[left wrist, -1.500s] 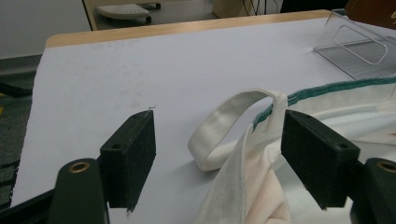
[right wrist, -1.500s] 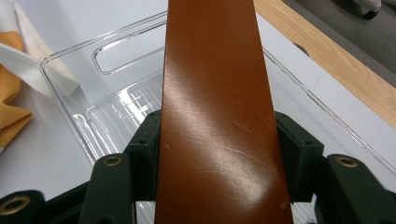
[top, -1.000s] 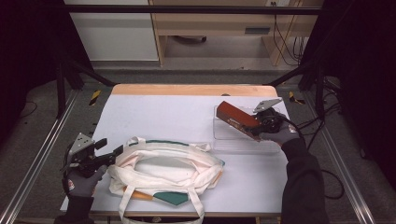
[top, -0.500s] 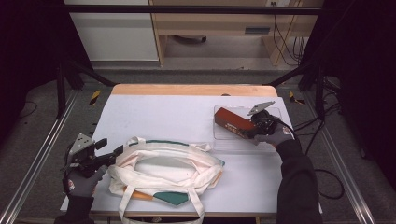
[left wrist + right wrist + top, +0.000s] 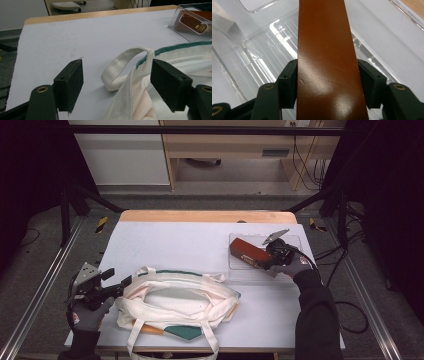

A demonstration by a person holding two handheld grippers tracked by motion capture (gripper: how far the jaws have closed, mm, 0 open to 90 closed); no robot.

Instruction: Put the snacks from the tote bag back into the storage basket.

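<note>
Your right hand-held gripper (image 5: 265,261) has its jaws clamped on the brown box (image 5: 248,252) over the clear tray (image 5: 295,240) at far right, while your left hand-held gripper (image 5: 120,284) gapes empty beside the tote bag (image 5: 175,302), so bagging looks undone.

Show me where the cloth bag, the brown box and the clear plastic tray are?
Tote bag (image 5: 180,300), high view: middle of its cream cloth.
Brown box (image 5: 324,62), right gripper view: glossy top face between the jaws.
Clear plastic tray (image 5: 295,239), high view: far right rim.
</note>
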